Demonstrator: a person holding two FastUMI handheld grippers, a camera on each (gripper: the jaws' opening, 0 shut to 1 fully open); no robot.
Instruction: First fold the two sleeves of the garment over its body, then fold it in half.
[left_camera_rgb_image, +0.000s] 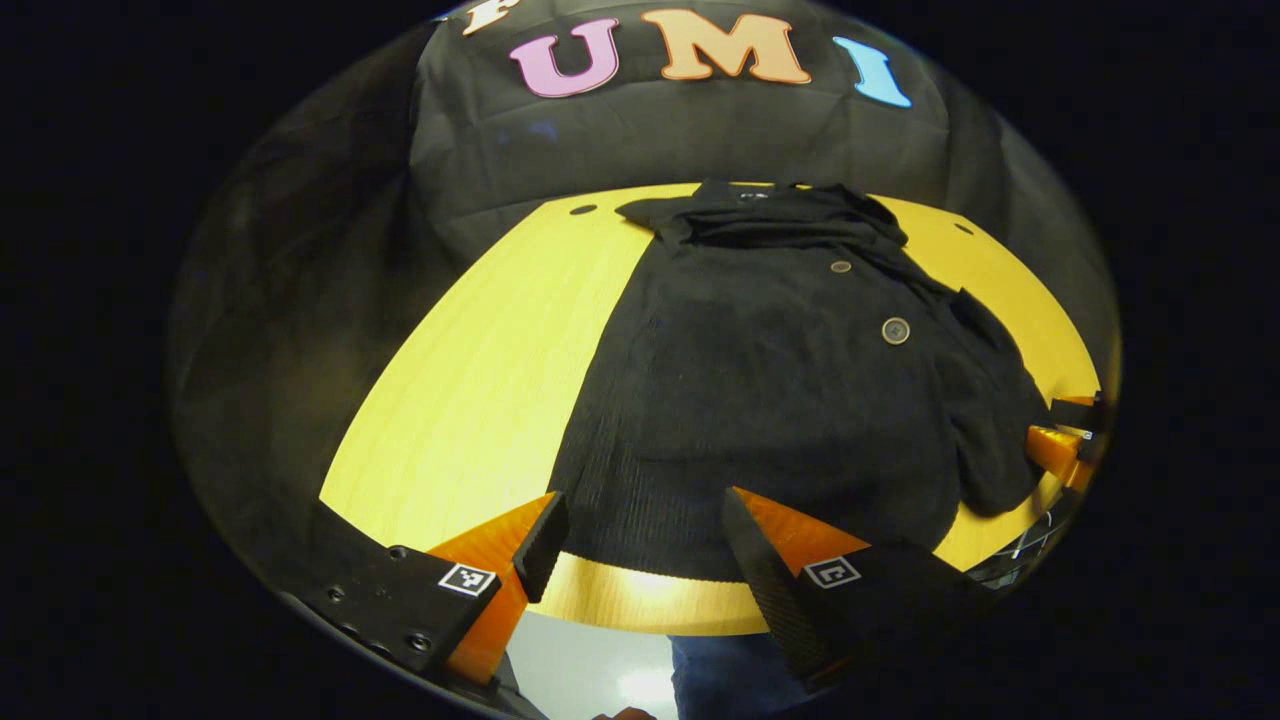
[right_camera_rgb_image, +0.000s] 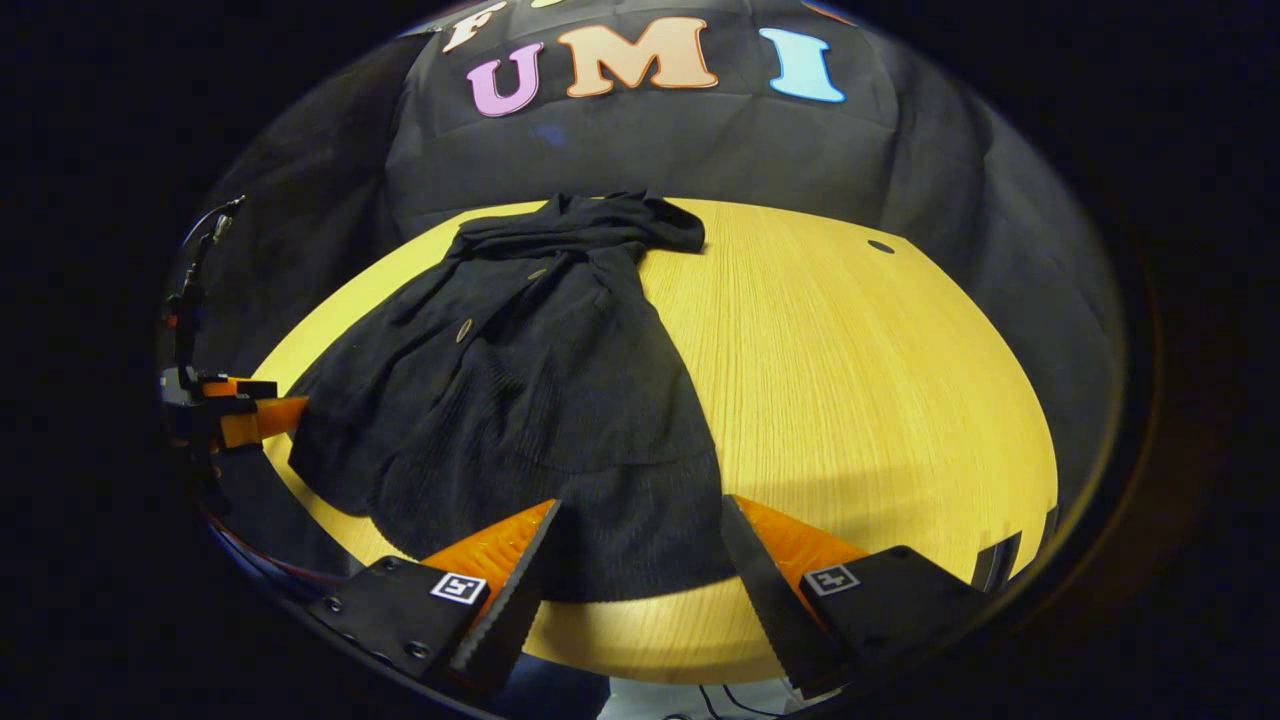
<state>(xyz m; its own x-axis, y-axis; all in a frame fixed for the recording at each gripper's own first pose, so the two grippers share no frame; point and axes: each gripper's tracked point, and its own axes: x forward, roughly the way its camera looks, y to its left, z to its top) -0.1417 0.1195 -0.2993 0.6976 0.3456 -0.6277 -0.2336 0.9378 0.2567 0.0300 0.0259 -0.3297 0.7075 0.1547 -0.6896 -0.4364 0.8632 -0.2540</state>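
Note:
A black buttoned garment (left_camera_rgb_image: 780, 400) lies flat on the yellow wooden table (left_camera_rgb_image: 480, 380), collar at the far end and hem toward me. One sleeve (left_camera_rgb_image: 990, 430) hangs along its right side near the table edge. My left gripper (left_camera_rgb_image: 645, 560) is open, hovering just above the near hem with nothing between its fingers. In the right gripper view the garment (right_camera_rgb_image: 520, 400) covers the left half of the table (right_camera_rgb_image: 880, 400). My right gripper (right_camera_rgb_image: 640, 575) is open over the hem's right corner and holds nothing. Each gripper appears at the edge of the other's view, right gripper (left_camera_rgb_image: 1060, 440) and left gripper (right_camera_rgb_image: 240, 410).
The table has small dark holes near its far corners (left_camera_rgb_image: 583, 210) (right_camera_rgb_image: 880, 246). The black cloth wall (left_camera_rgb_image: 700, 130) rises right behind the table. A person's blue trouser leg (left_camera_rgb_image: 720, 670) shows below the near table edge. Bare tabletop lies on either side of the garment.

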